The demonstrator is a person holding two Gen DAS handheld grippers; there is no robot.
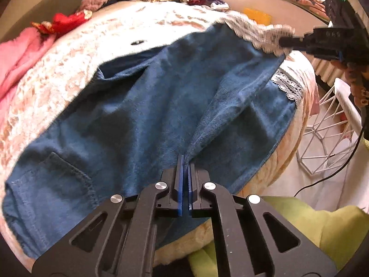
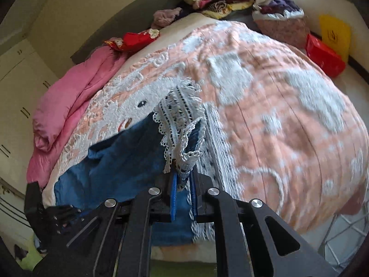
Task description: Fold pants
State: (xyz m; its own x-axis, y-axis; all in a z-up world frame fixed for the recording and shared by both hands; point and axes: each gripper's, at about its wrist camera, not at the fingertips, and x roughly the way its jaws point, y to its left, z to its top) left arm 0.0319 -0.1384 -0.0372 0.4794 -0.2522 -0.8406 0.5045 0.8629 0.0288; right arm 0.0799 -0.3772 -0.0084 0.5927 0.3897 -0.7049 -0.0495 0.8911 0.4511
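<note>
You have 1 pair of blue pants (image 1: 147, 106) spread over the peach-and-white bedspread (image 1: 57, 73), lying along the bed's near edge with the pocket end toward the near-left corner and the lace-trimmed hems toward the right edge. Judge it as soft, fuzzy, light cloth: it will drape and sag between your 2 hold points, and it looks unlikely to slip from the pads, though the lace could snag.

On the left, your left gripper (image 1: 185, 161) has its blue pads clamped together on a raised ridge of the blue fabric near the bed's near edge; 1 fold of cloth is pinched there. That looks like a fair hold, since it sits mid-way along the garment.

To the right, your right gripper (image 2: 184, 175) is closed on the bunched lace trim (image 2: 182, 124) at the leg ends, with both white lace and blue cloth between the jaws. The blur makes it hard to tell whether both hems are caught. From the left wrist view it shows as a dark body at the bed's far-right side.

Counted: 1 pants, 2 grippers, 1 back pocket (image 1: 62, 173) visible.
</note>
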